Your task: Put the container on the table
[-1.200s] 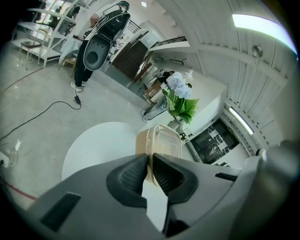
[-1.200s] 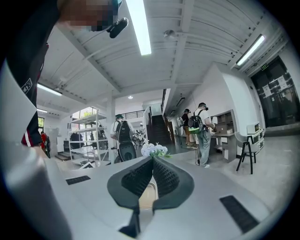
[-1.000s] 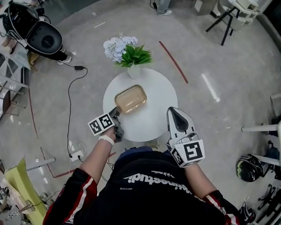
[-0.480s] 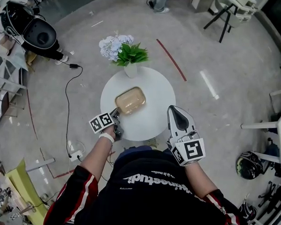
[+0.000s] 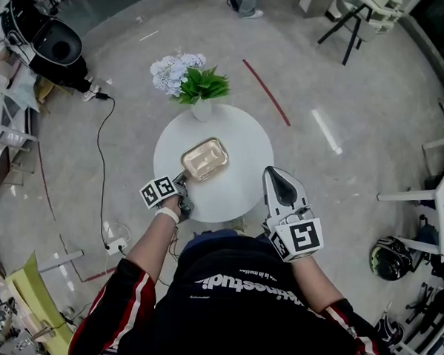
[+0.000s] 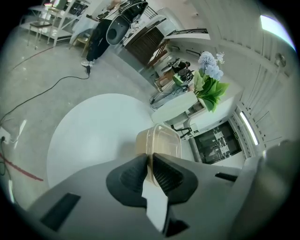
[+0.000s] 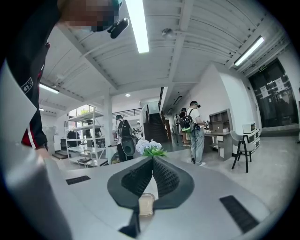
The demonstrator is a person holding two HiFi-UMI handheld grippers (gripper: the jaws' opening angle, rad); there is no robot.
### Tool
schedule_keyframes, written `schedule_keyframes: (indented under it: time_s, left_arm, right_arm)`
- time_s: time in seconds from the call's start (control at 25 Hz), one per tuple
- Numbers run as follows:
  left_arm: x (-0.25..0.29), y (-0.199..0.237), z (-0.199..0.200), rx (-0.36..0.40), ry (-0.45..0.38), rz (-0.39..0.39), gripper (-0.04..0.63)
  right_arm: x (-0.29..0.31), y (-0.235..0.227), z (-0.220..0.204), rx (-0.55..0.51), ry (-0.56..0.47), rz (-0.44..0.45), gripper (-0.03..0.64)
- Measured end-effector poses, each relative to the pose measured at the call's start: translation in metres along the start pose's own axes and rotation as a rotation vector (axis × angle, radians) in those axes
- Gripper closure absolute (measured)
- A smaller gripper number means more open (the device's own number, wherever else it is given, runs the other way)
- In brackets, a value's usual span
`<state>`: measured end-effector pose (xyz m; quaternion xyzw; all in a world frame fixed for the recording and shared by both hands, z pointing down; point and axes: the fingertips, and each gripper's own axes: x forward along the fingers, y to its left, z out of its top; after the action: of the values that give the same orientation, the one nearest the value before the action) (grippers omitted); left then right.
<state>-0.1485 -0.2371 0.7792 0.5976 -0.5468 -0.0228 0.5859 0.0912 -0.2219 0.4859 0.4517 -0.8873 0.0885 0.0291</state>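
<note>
A clear rectangular container (image 5: 205, 158) with a tan inside is over the round white table (image 5: 242, 141), left of its middle. My left gripper (image 5: 183, 178) is shut on the rim at its near corner. In the left gripper view the jaws (image 6: 151, 161) pinch the thin wall of the container (image 6: 165, 142), which sits low over the table (image 6: 89, 136). Whether it touches the top I cannot tell. My right gripper (image 5: 271, 174) is over the table's right near edge, shut and empty; its jaws (image 7: 153, 160) meet with nothing between them.
A white vase of pale flowers and green leaves (image 5: 188, 78) stands at the table's far edge. A black cable (image 5: 99, 152) runs over the floor at the left. A red tape line (image 5: 265, 92) lies beyond the table. A helmet (image 5: 390, 257) rests at the right.
The left gripper has sunk toward the table top with the container in it. The right gripper has stayed where it was.
</note>
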Motion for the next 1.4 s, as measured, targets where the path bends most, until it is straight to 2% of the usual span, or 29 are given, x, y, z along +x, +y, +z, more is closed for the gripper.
schedule_keyframes:
  time_s: [1.4]
  left_arm:
    - [0.034, 0.021, -0.020, -0.156, 0.036, 0.026, 0.546]
  right_arm:
    - [0.001, -0.025, -0.008, 0.000, 0.028, -0.027, 0.618]
